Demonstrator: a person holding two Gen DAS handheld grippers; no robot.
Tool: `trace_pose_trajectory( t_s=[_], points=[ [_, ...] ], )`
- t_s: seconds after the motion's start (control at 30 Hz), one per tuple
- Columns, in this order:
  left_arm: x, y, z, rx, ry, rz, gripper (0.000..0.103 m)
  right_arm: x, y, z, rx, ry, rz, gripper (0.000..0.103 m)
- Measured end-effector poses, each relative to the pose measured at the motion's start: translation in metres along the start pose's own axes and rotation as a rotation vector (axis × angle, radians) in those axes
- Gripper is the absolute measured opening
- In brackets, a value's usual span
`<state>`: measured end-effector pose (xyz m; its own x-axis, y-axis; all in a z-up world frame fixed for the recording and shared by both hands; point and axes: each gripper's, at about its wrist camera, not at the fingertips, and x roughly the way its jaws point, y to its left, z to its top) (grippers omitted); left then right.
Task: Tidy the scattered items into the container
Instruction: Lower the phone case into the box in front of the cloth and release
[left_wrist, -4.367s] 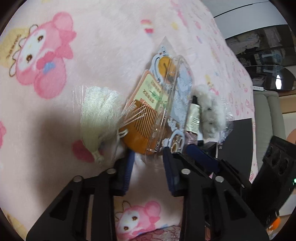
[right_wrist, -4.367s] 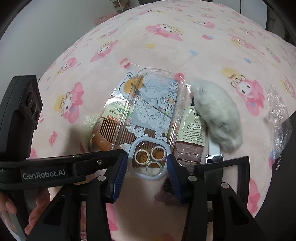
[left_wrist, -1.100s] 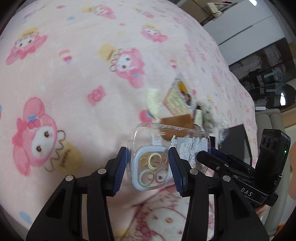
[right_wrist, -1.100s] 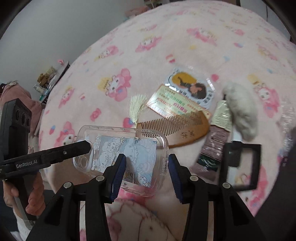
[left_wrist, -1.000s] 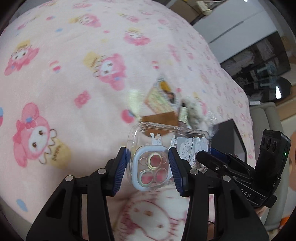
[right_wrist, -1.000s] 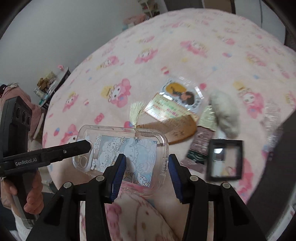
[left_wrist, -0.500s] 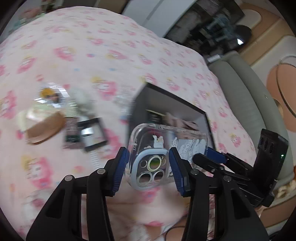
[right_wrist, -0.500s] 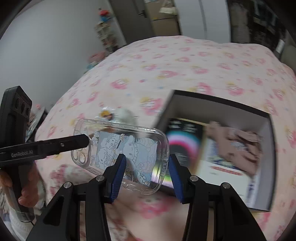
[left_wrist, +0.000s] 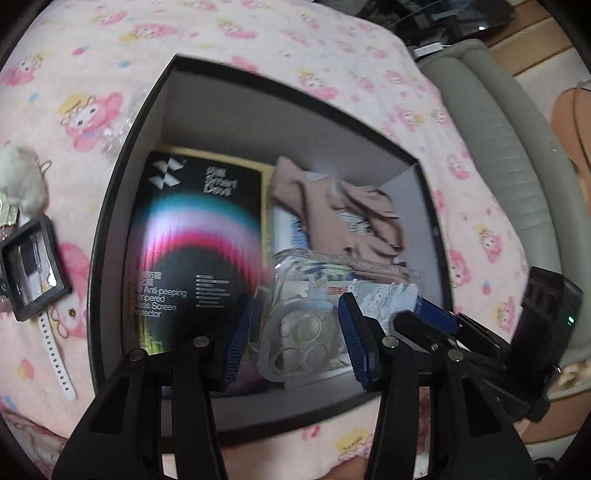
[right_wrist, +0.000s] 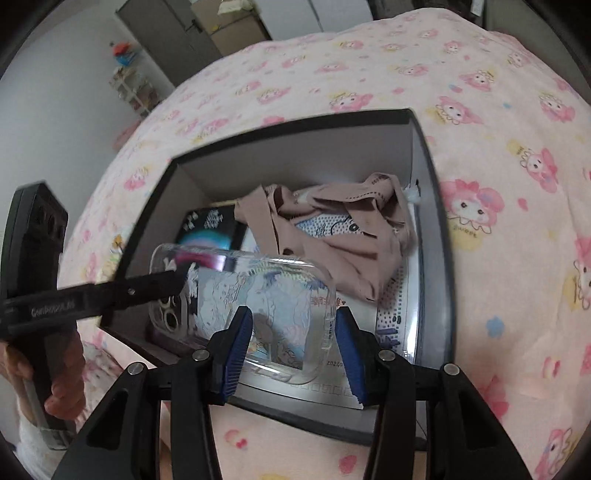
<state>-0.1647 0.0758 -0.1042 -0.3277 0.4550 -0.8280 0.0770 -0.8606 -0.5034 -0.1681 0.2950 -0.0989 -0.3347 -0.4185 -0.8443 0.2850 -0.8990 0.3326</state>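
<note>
A clear phone case (left_wrist: 306, 325) with cartoon art and camera rings is held at both ends over the open black box (left_wrist: 122, 155). My left gripper (left_wrist: 295, 332) is shut on its camera end. My right gripper (right_wrist: 291, 336) is shut on its other end (right_wrist: 280, 314). The case hangs above the box interior (right_wrist: 303, 166). In the box lie a black screen-protector pack (left_wrist: 195, 236) and a crumpled tan cloth (left_wrist: 340, 210), which also shows in the right wrist view (right_wrist: 332, 236).
On the pink cartoon blanket (left_wrist: 184, 40) left of the box lie a white fluffy toy (left_wrist: 22, 181), a black square frame (left_wrist: 31, 266) and a white watch strap (left_wrist: 55, 354). A grey sofa (left_wrist: 509, 122) stands beyond the bed.
Both grippers carried the phone case from above the scattered items over to the black box and lowered it toward the inside. Both grips held throughout.
</note>
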Motion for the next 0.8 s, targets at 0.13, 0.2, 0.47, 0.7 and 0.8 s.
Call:
trace_pose_trajectory(
  t_s=[0.13,0.2,0.47,0.7,0.8],
  points=[
    [0.008,0.005,-0.001,-0.016,0.03,0.028,0.049,0.013,0.009,-0.002,-0.034,0.035,-0.046,0.042],
    [0.012,0.006,-0.001,-0.018,0.051,0.052,0.049,0.02,0.012,-0.004,-0.054,0.06,-0.069,0.042],
    [0.022,0.003,-0.002,0.018,0.113,0.129,0.051,0.038,0.014,-0.003,-0.073,0.098,-0.095,0.042],
    [0.006,0.006,-0.012,-0.008,0.038,0.15,0.043,0.009,0.02,-0.006,-0.09,-0.047,-0.151,0.043],
    [0.013,0.007,-0.014,-0.021,0.047,0.173,0.041,0.011,0.019,-0.002,-0.077,-0.041,-0.13,0.042]
  ],
)
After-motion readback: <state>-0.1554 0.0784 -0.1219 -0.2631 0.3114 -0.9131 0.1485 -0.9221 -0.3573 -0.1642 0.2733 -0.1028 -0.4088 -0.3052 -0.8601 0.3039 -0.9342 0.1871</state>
